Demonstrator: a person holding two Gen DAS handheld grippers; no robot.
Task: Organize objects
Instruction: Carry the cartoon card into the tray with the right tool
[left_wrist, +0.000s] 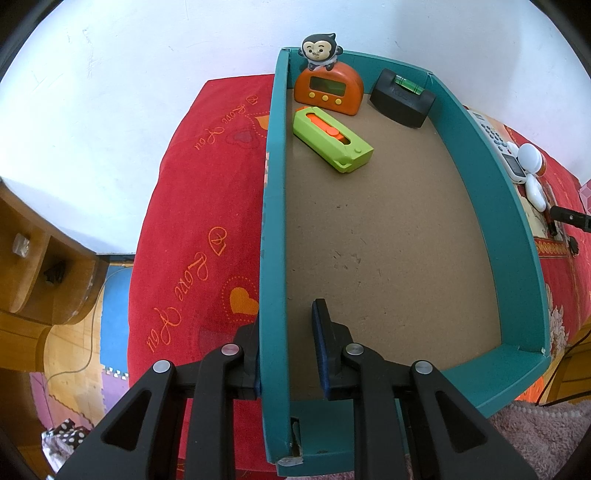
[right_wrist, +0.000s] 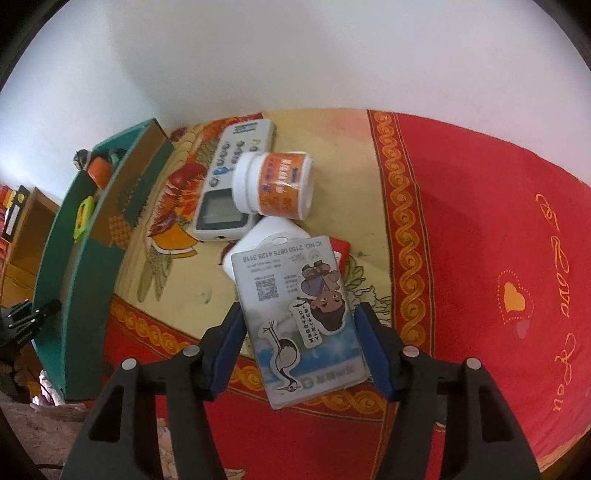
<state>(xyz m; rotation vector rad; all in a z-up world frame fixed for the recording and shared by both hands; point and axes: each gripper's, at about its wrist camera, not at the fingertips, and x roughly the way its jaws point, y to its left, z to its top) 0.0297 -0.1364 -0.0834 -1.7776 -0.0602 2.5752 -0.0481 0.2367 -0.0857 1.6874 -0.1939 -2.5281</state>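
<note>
A teal box (left_wrist: 273, 221) with a brown floor sits on a red blanket. It holds an orange timer (left_wrist: 327, 90) with a monkey figure on top, a green utility knife (left_wrist: 330, 138) and a black level block (left_wrist: 402, 98). My left gripper (left_wrist: 286, 343) straddles the box's left wall, one finger outside and one inside, with a gap to the inner finger. My right gripper (right_wrist: 301, 325) is shut on a card in a clear holder (right_wrist: 299, 314) and holds it above the blanket. The box also shows at the left of the right wrist view (right_wrist: 74, 229).
A white remote (right_wrist: 231, 181), a white pill bottle with an orange label (right_wrist: 275, 186) and a white object (right_wrist: 273, 232) under the card lie on the blanket's yellow patch. A wooden cabinet (left_wrist: 33, 258) stands at the left. A pink towel (left_wrist: 546, 435) lies near the box's front.
</note>
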